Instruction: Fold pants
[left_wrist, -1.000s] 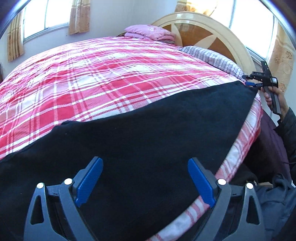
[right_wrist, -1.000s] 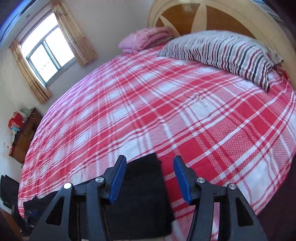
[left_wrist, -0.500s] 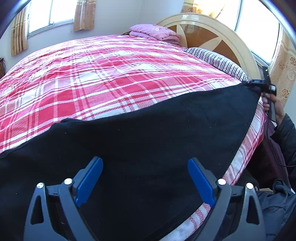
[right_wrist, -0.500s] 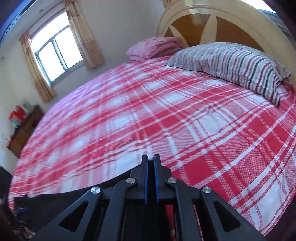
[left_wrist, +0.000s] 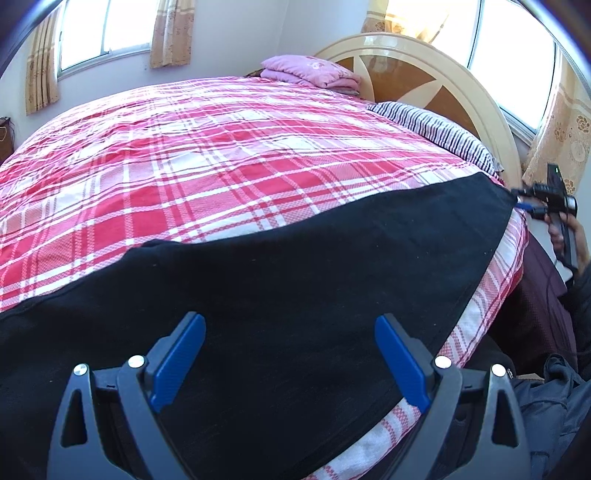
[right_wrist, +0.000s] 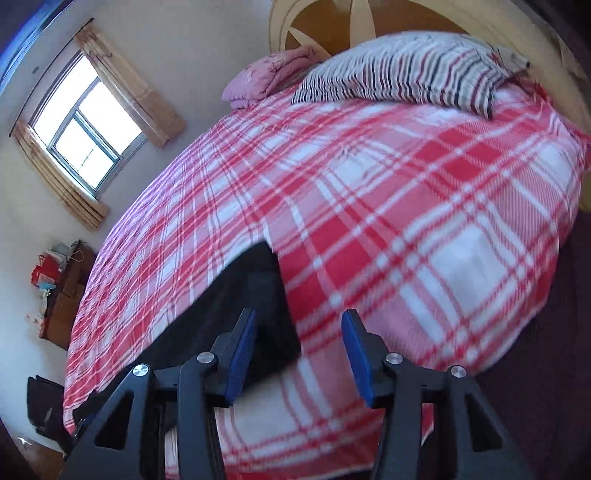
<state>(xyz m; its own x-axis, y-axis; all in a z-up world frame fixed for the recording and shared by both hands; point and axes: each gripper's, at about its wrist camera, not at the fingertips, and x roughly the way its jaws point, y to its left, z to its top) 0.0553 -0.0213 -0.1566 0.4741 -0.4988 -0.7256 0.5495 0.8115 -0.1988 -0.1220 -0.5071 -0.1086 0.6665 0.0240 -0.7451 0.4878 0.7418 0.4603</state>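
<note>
One pair of black pants (left_wrist: 295, 295) lies flat along the near edge of the bed (left_wrist: 221, 177), its far-right corner at the bedside below the pillow (left_wrist: 436, 129). Both grippers are wide open and hold nothing: the left gripper (left_wrist: 290, 354) hovers over the cloth, the right gripper (right_wrist: 299, 347) sits at the corner. To fold well, I judge each should pinch a single edge cleanly and lift together, keeping the cloth taut.
</note>
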